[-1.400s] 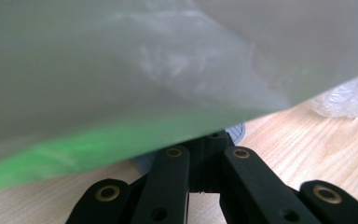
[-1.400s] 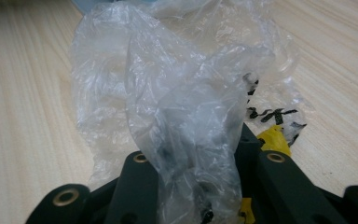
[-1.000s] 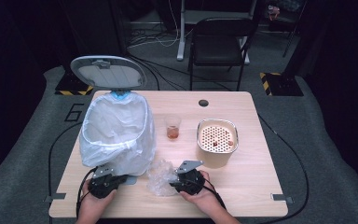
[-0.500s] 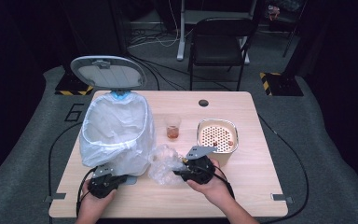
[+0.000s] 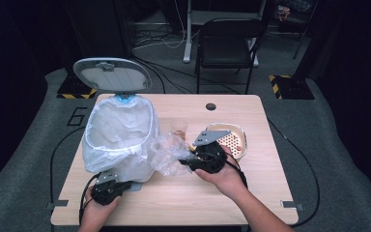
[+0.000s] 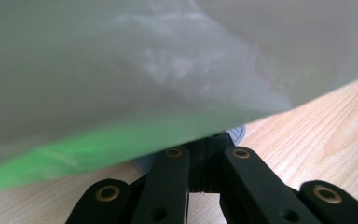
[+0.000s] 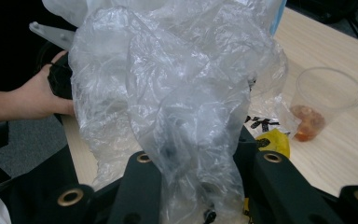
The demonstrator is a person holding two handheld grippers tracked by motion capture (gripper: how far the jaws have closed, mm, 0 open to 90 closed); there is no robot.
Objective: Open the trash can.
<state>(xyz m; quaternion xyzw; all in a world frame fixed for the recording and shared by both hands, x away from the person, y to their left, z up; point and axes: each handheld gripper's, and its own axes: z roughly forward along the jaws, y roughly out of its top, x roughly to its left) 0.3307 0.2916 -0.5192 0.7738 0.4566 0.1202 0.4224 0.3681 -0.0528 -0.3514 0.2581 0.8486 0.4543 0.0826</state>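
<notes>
Crinkly clear plastic wrap (image 7: 177,107) is pinched in the right tool (image 5: 193,161); left tool (image 5: 107,189) is clamped shut under the bin bag (image 5: 121,140).

bins 1 (image 5: 118,140) | plastic bags 1 (image 5: 166,154) | cups 1 (image 7: 324,105) | bowls 1 (image 5: 239,137) | chairs 1 (image 5: 227,43)

I see a clear crinkly plastic bag (image 7: 168,107) in my black right gripper (image 5: 193,162). The bin's liner bag (image 5: 118,140) is milky white. The see-through plastic cup (image 7: 324,102) holds orange-red bits. The wooden table (image 5: 270,159) is light tan.
</notes>
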